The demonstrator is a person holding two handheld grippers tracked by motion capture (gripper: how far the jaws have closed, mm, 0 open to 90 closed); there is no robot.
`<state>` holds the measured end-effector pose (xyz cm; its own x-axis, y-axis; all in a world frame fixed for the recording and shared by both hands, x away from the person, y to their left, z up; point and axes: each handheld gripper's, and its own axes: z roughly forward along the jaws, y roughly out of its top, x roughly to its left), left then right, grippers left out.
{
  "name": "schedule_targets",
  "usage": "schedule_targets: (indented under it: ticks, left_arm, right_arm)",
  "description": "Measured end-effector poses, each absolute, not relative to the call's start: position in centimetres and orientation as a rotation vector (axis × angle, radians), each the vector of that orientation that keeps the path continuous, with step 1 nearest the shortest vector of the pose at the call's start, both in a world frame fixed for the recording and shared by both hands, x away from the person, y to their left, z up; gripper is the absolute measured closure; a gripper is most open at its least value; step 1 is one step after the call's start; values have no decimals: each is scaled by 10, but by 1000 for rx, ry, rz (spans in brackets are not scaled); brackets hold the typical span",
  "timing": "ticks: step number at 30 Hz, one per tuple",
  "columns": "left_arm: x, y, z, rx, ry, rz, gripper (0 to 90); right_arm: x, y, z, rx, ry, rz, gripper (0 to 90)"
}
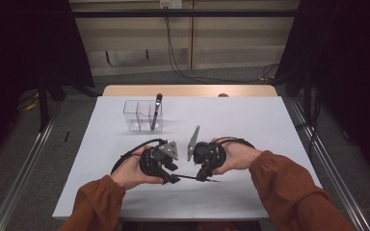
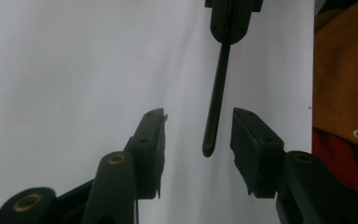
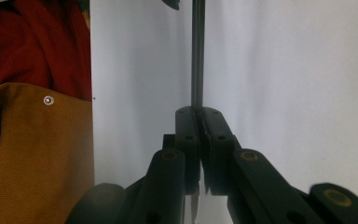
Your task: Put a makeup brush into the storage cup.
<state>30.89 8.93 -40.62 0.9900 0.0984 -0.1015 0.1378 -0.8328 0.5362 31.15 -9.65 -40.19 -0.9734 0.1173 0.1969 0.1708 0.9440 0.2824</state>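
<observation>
Pen [image 2: 216, 93], slim matte black rod, I'm clamping in right gripper [image 3: 198, 112]; left gripper [image 2: 198, 122] jaws sitting apart around its rounded end.

two pens [image 1: 156, 111], one clear divided holder [image 1: 137, 115], two grippers [image 1: 173, 179], one table [image 1: 250, 120]

Gap between left gripper [image 2: 198, 128] fingers [image 2: 150, 135] is partly taken: pen [image 2: 216, 93] tip sits inside it, clear of both pads. Right gripper [image 3: 199, 114] fingers are clamped on the pen, no room there. Beyond both sets of fingers: clear organizer [image 1: 143, 116] with an upright pen [image 1: 156, 111]. Table [image 1: 250, 120] is bare outboard of the right fingers.
</observation>
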Motion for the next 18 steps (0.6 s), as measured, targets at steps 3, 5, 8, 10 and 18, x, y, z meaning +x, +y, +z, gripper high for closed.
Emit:
schedule_targets:
  ticks: [3, 5, 8, 10, 18]
  left_arm:
    - [311, 89, -406, 2556, 171, -98, 624]
    - [310, 88, -407, 2557, 171, -96, 638]
    - [309, 85, -407, 2563, 150, -117, 678]
    - [310, 83, -408, 2565, 148, -125, 712]
    - [311, 81, -410, 2557, 139, -160, 788]
  right_arm:
    - [311, -97, -402, -215, -2924, -443, 864]
    - [311, -97, -402, -212, -2924, -444, 864]
    - [311, -96, -402, -204, -2927, -457, 864]
    - [310, -96, -402, -207, -2928, -450, 864]
    - [311, -98, -404, -216, -2935, -456, 864]
